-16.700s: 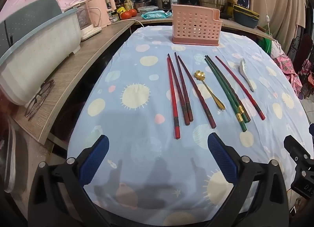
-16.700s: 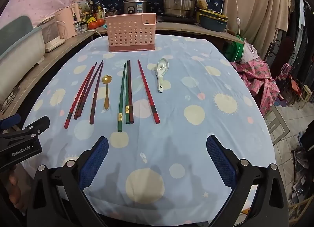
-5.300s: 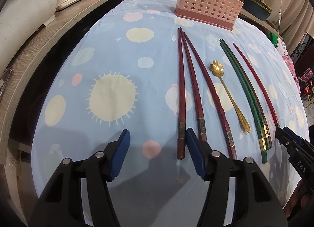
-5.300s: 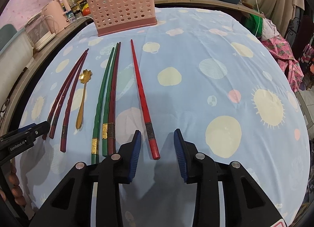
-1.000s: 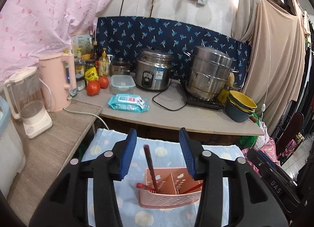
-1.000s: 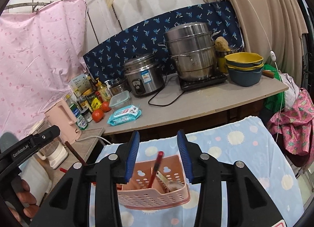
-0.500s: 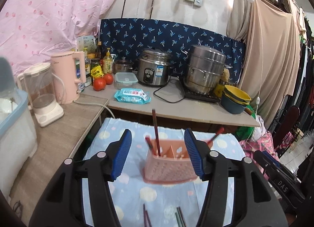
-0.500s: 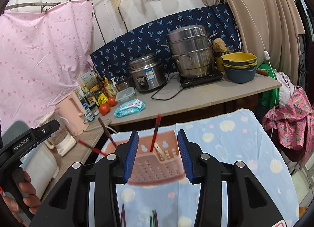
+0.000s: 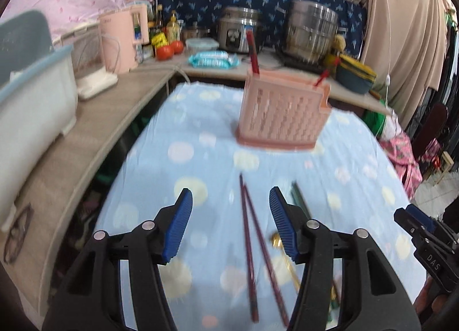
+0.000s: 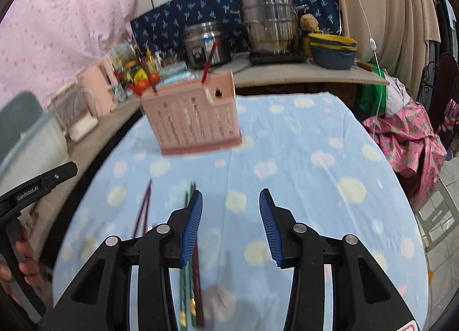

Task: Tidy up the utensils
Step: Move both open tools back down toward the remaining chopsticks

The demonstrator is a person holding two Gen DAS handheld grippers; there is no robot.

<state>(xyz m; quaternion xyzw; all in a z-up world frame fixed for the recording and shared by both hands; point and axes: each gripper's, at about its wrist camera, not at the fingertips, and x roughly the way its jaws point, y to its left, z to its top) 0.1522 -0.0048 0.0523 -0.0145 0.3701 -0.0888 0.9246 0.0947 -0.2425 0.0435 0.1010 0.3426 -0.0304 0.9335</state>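
Note:
A pink perforated holder stands at the far end of the blue spotted tablecloth. Red chopsticks stick up out of it. Two dark red chopsticks lie on the cloth, seen between the fingers of my open left gripper, which hovers above them. A gold spoon and green chopsticks lie to their right. My right gripper is open and empty, with the green pair under its left finger.
A wooden counter wraps the left and far sides. On it stand a pale tub, a pink kettle, a rice cooker, a steel pot and stacked bowls. Pink cloth hangs off the right.
Both grippers have drawn back from the holder and sunk toward the near part of the table. The chopsticks on the cloth have come into view. The left jaws stand a little wider.

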